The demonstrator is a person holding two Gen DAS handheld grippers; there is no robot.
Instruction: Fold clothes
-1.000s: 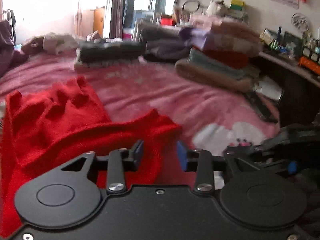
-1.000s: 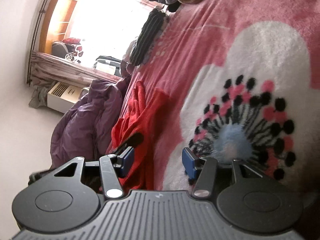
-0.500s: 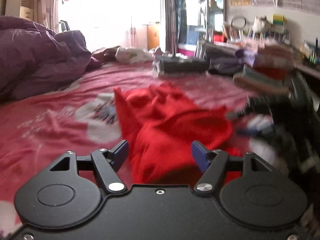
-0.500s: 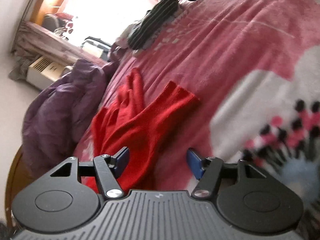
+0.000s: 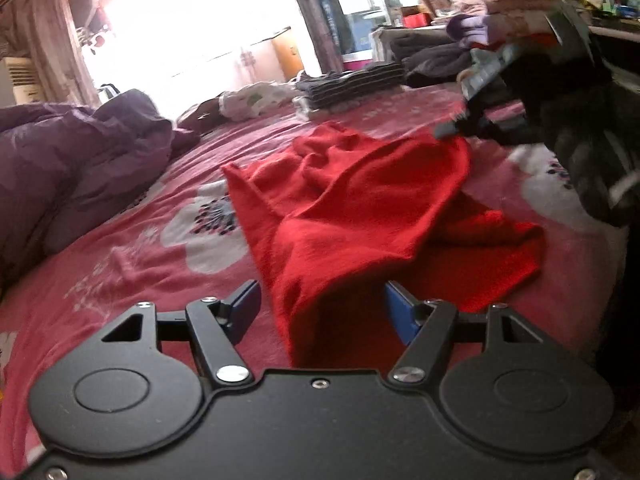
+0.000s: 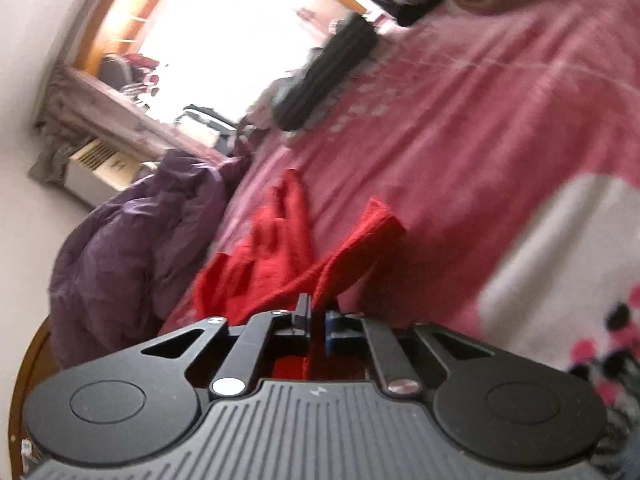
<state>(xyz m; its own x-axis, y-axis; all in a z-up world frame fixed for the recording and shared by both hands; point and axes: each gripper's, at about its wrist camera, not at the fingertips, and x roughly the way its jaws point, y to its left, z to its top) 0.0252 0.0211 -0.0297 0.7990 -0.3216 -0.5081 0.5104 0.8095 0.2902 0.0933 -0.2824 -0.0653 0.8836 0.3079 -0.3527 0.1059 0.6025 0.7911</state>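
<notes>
The right gripper has just closed its jaws on an edge of the red top, probably to lift that side clear of the pink bedspread for a fold. The left gripper stands wide open, a raised fold of the top between its fingers but untouched, seemingly placed to take the near edge. The rest lies crumpled ahead of both.
</notes>
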